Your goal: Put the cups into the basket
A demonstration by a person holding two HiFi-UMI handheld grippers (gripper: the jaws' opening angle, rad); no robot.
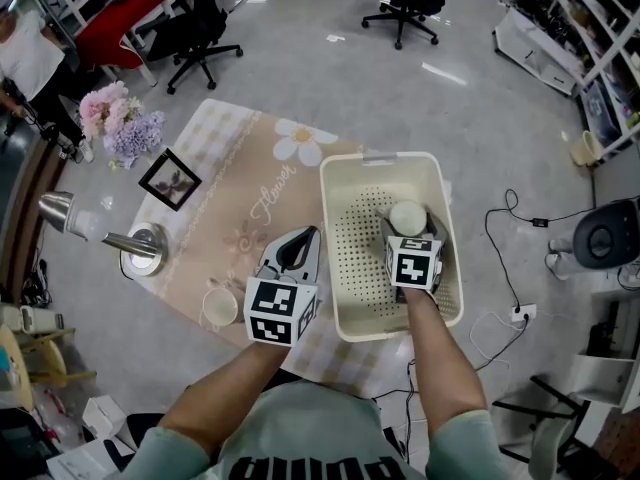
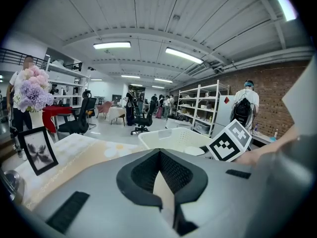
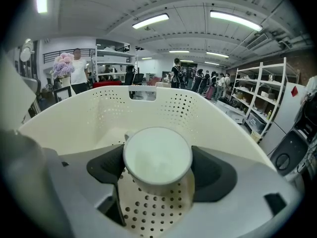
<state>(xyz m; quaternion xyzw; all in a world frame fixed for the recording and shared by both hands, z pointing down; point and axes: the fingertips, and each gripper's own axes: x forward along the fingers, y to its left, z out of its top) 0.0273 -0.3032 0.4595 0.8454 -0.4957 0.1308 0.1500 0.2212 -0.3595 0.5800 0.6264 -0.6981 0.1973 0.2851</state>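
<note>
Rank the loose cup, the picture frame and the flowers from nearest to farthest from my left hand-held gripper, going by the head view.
1. The loose cup, right beside the left hand-held gripper, on its left.
2. The picture frame, farther left and further back.
3. The flowers, farthest, beyond the frame at the far left.

A cup [image 1: 407,217] and a second cup [image 1: 218,306] make two; one basket [image 1: 340,183], one frame [image 1: 170,179].
</note>
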